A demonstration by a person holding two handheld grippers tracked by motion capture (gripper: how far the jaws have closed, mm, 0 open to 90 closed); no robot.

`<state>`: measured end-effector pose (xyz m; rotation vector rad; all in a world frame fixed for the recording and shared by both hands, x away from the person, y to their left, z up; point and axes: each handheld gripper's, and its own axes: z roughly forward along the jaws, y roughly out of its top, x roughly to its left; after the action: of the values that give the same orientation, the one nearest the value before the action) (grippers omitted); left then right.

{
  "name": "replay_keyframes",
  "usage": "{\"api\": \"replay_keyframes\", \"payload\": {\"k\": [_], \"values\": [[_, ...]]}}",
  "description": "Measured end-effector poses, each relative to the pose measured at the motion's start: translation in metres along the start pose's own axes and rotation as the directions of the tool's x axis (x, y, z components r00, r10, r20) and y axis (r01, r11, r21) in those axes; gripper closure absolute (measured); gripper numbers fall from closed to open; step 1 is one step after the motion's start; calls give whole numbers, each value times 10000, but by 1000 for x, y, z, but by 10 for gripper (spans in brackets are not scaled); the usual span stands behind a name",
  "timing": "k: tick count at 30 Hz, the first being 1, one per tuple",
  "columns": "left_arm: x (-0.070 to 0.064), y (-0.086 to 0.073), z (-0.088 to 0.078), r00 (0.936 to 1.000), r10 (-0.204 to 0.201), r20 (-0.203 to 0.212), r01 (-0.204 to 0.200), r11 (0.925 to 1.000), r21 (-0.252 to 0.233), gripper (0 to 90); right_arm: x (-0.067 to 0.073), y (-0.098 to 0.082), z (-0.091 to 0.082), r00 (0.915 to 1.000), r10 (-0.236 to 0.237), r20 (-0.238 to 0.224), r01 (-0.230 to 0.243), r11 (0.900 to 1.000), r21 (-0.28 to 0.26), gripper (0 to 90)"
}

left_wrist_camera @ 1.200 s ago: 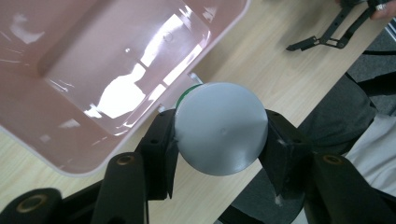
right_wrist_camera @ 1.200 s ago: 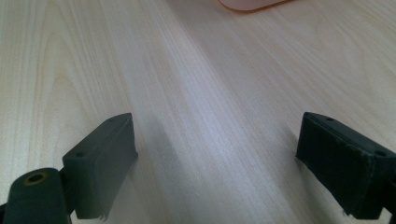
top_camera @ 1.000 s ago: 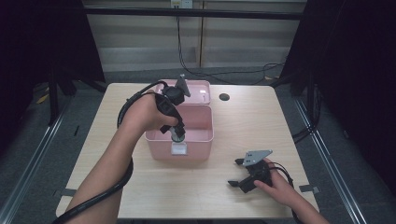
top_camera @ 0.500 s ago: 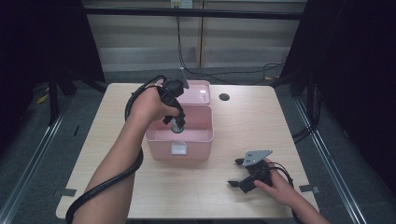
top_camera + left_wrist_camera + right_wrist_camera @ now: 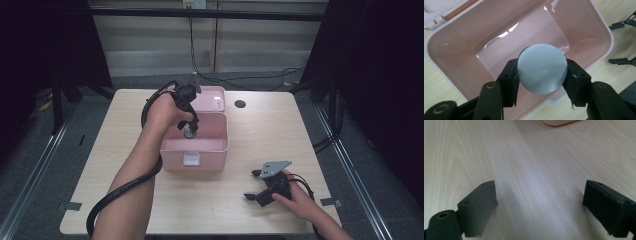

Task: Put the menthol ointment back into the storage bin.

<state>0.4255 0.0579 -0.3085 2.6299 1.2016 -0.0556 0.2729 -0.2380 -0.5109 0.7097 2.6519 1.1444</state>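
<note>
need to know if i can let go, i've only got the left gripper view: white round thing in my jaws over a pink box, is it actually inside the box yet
observer: from the high view, the left gripper holds the bottle upright, reaching down between the walls of the pink box; whether it touches the floor I cannot tell.
operator: is the lid in the way
observer: no, the lid lies folded back flat on the table behind the box.
operator: where's my other gripper
observer: the right gripper sits low over the table, near the front right, apart from the box.
operator: holding anything
observer: no, the right gripper view shows its jaws wide apart over bare wood.
</note>
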Motion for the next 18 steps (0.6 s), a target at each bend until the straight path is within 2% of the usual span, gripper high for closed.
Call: {"api": "replay_keyframes", "payload": {"k": [3, 5, 11, 15, 18], "values": [[2, 2, 3, 9999, -94, -127, 95, 9999, 39, 500, 0, 0, 0, 10000, 2, -1, -2, 10000, 1, 110], [4, 3, 7, 9998, -190, 10, 190, 9998, -13, 500, 0, 0, 0, 10000, 0, -1, 0, 10000, 1, 110], [8, 6, 14, 9996, -259, -113, 259, 9997, -21, 500, 0, 0, 0, 10000, -1, 0, 1, 10000, 3, 110], [13, 7, 19, 9985, -536, -114, 536, 9986, -7, 500, 0, 0, 0, 10000, 2, -1, -2, 10000, 2, 111], [16, 9, 24, 9983, -585, -53, 585, 9983, -45, 500, 0, 0, 0, 10000, -23, -4, 23, 10000, -15, 110]]}}
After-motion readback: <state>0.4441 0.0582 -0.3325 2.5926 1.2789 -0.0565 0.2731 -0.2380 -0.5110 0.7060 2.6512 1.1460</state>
